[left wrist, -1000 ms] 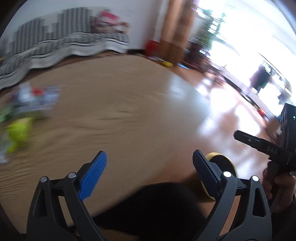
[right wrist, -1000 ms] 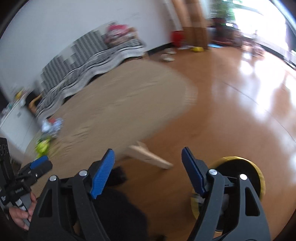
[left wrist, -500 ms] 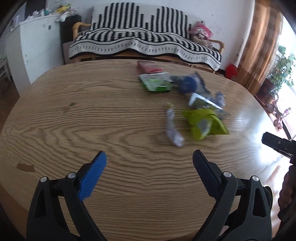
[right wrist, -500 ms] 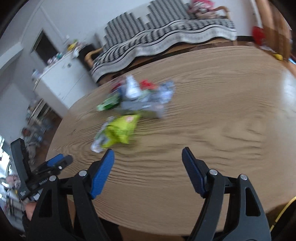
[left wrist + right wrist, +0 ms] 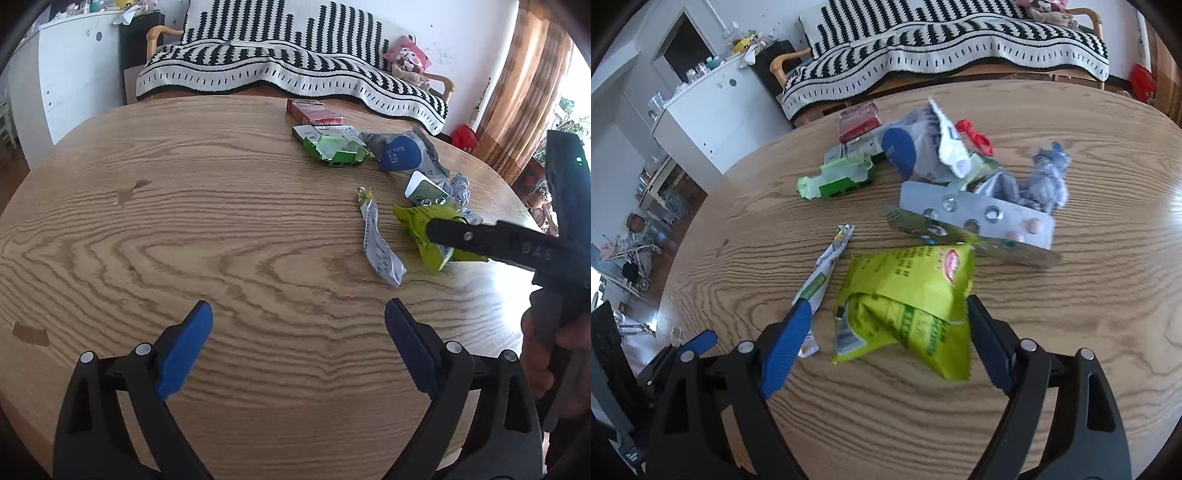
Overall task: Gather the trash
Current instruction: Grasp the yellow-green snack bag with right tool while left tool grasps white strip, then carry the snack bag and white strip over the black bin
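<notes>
Trash lies on a round wooden table [image 5: 184, 229]: a yellow-green snack bag [image 5: 908, 295], a crumpled white wrapper strip [image 5: 823, 273], a silver pill blister [image 5: 979, 218], a green carton [image 5: 838, 177], a blue-and-grey pouch [image 5: 908, 147] and a red box [image 5: 858, 120]. My right gripper [image 5: 886, 339] is open, its fingers on either side of the snack bag's near end. My left gripper [image 5: 295, 350] is open and empty over bare table, left of the pile. In the left wrist view the snack bag [image 5: 417, 221] lies under the right gripper's finger.
A sofa with a black-and-white striped cover [image 5: 288, 70] stands behind the table. A white cabinet [image 5: 55, 74] stands at the left. Brown curtains [image 5: 524, 81] hang at the right. Crumpled grey foil [image 5: 1049, 177] lies at the pile's right.
Both grippers have swung from facing the floor and room to facing the table. The right gripper has moved in over the snack bag. The left has come closer to the table.
</notes>
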{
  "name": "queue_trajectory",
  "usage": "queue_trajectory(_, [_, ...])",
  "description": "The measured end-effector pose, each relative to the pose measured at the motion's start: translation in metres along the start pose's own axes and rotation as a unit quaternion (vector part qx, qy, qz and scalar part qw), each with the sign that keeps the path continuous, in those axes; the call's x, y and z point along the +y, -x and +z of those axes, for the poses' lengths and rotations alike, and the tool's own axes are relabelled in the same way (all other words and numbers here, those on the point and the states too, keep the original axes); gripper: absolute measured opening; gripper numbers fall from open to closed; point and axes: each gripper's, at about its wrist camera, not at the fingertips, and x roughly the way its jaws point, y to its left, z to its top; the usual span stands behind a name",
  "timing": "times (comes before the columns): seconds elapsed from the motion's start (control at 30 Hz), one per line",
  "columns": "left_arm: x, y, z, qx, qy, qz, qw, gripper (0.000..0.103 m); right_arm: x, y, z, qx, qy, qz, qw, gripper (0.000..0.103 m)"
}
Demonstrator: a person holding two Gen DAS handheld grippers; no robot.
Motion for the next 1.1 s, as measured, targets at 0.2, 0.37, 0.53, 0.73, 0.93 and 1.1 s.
queue_trajectory(0.2, [-0.011,-0.013,0.011,0.001,-0.014,-0.006,0.9999,0.091,-0.002,0.008,-0.005,-0.010,0.027,-0.010,1.000,0.052])
queue_trajectory(0.37, [-0.035,-0.028,0.024,0.009,-0.031,-0.018,0.9993,0.091,-0.019,0.037,-0.016,-0.029,0.023,-0.007,0.999,0.052])
queue_trajectory(0.53, [-0.058,-0.049,0.038,0.023,-0.042,-0.014,0.9987,0.091,-0.041,0.072,-0.031,-0.043,0.018,-0.013,0.999,0.052])
queue_trajectory(0.73, [-0.070,-0.060,0.041,0.030,-0.061,0.010,0.9976,0.083,-0.074,0.111,-0.056,-0.059,0.011,-0.036,0.998,0.052])
queue_trajectory(0.93, [-0.082,-0.059,0.040,0.024,-0.085,0.045,0.9951,0.021,-0.103,0.138,-0.073,-0.079,-0.012,-0.056,0.995,0.052])
queue_trajectory(1.1, [-0.085,-0.045,0.038,0.024,-0.069,0.031,0.9968,0.013,-0.118,0.158,-0.081,-0.096,-0.031,-0.065,0.993,0.052])
